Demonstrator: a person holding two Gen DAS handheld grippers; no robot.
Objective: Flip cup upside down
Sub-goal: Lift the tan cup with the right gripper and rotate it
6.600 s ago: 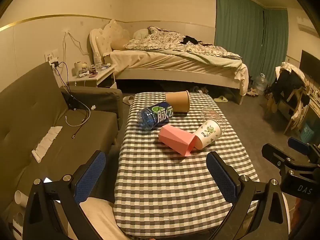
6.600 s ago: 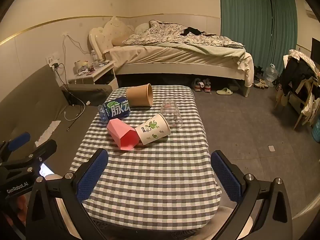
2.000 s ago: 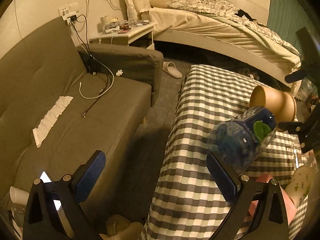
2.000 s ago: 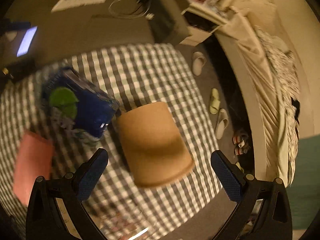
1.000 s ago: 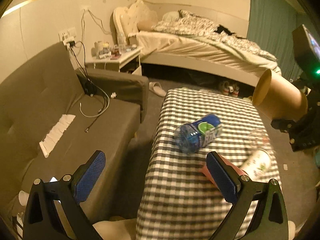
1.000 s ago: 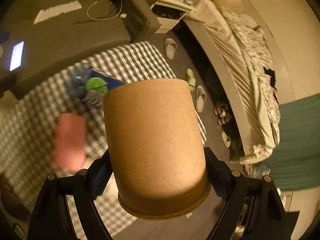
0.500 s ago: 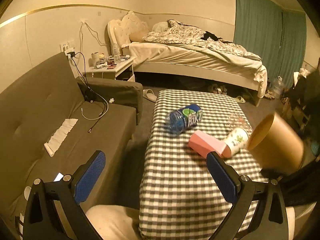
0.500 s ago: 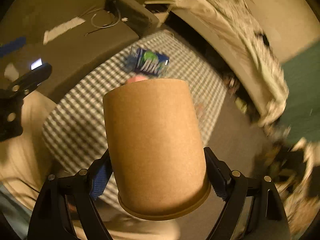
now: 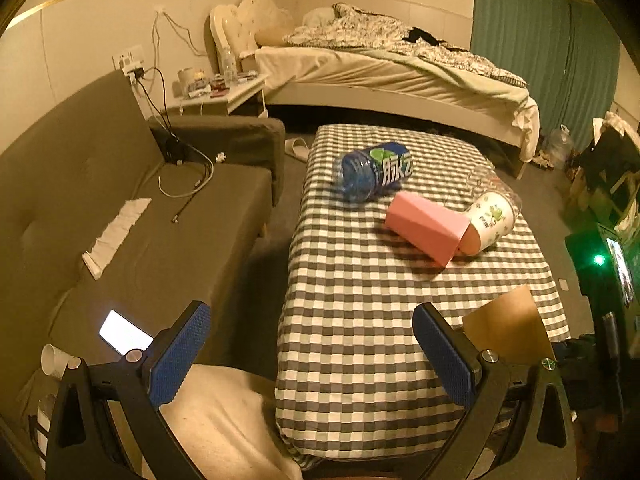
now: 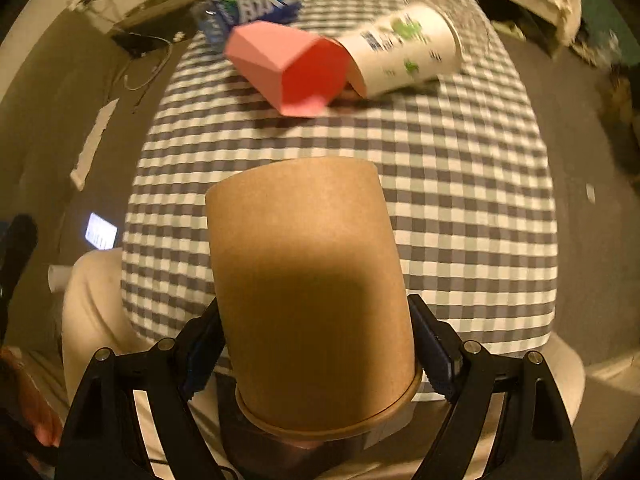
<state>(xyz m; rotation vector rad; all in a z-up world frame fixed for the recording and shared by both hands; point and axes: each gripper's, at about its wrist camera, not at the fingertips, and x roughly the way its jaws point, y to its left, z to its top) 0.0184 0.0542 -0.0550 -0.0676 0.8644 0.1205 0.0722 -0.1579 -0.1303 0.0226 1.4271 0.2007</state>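
Observation:
My right gripper [image 10: 316, 344] is shut on a brown paper cup [image 10: 308, 292], its base pointing away from the camera and its rim toward it, over the near end of the checkered table [image 10: 460, 208]. The same brown cup [image 9: 506, 330] shows in the left wrist view near the table's near right corner, partly behind my right-hand finger. My left gripper [image 9: 312, 356] is open and empty, near the table's [image 9: 352, 300] front left edge.
On the far half of the table lie a pink cup [image 9: 426, 226], a white printed paper cup [image 9: 490, 220], a clear glass [image 9: 486, 182] and a blue bottle [image 9: 374, 170]. A grey sofa [image 9: 120, 200] stands left, a bed [image 9: 400, 76] behind.
The right gripper picked the brown cup off the far end of the table and carried it to the near end, turning it. The left gripper pulled back and now faces the table.

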